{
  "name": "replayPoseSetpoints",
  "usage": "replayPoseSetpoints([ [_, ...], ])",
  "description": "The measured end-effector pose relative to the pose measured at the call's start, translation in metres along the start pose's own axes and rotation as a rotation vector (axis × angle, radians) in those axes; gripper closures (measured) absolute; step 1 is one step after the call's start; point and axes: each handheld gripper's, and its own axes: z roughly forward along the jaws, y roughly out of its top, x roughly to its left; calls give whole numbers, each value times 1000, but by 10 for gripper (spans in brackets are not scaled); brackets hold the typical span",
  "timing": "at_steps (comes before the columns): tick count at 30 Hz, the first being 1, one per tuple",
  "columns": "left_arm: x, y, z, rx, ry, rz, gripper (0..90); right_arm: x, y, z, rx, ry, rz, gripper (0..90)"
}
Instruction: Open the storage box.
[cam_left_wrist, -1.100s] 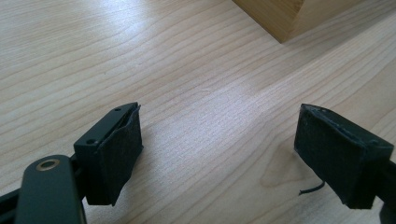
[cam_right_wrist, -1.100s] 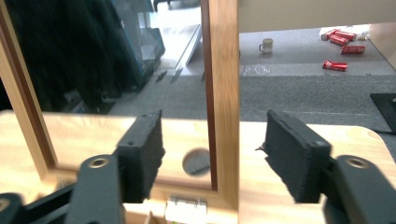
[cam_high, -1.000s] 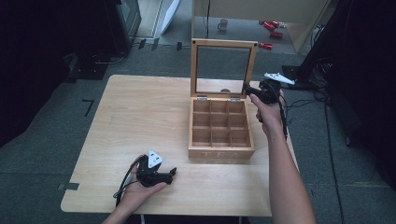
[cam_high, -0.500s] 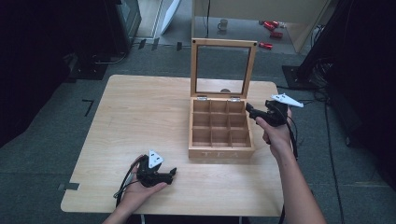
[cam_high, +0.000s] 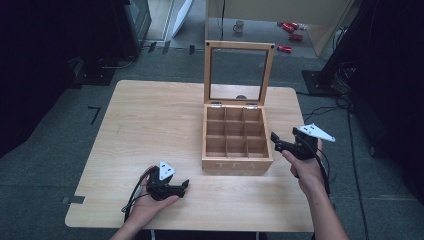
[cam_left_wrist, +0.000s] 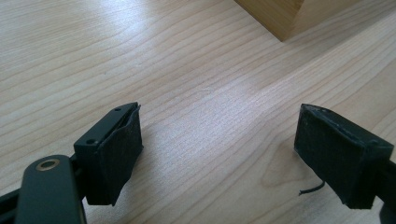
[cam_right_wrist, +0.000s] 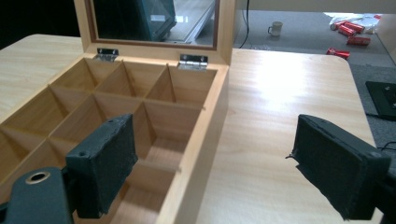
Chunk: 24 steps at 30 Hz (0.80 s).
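Observation:
A wooden tea box (cam_high: 237, 134) with several empty compartments stands on the table, its glass-paned lid (cam_high: 239, 74) raised upright. My right gripper (cam_high: 276, 140) hangs open just off the box's right side, held by a hand. In the right gripper view the gripper (cam_right_wrist: 215, 158) straddles the box's right wall (cam_right_wrist: 205, 140), nothing between the pads. My left gripper (cam_high: 183, 186) rests open near the table's front edge, left of the box. Bare wood lies between the left gripper's (cam_left_wrist: 219, 154) pads, with a box corner (cam_left_wrist: 292, 16) beyond.
The wooden table (cam_high: 150, 125) has free room on its left half. On the floor behind lie red cans (cam_high: 290, 30) and a mug (cam_high: 239, 25). Dark equipment and cables (cam_high: 345, 100) stand to the right of the table.
My right gripper has moved from beside the lid's right edge toward the front, down along the box's right side. The left gripper has stayed put.

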Motion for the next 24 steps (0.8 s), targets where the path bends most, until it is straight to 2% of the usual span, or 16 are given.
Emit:
replayPoseSetpoints([
  [7,0,0,0,1,3,3,155,-7,-23,-26,14,-15,-1,131],
  [9,0,0,0,0,3,2,155,-11,-37,-35,27,-28,3,131],
  [10,0,0,0,0,3,2,155,-11,-37,-35,27,-28,3,131],
  [11,0,0,0,3,5,4,155,-14,-46,-41,35,-38,17,131],
  [13,-1,0,0,2,4,3,155,-15,-50,-42,38,-39,27,132],
  [18,-1,0,0,5,9,8,155,-19,-78,-52,85,-59,47,133],
  [19,-1,0,0,6,11,8,155,-20,-89,-55,109,-70,49,134],
  [21,-2,0,1,5,13,10,155,-20,-91,-56,115,-74,52,134],
  [23,-2,0,1,5,13,9,155,-23,-106,-59,149,-88,70,136],
  [24,-1,0,1,5,13,9,155,-23,-106,-59,149,-88,70,136],
])
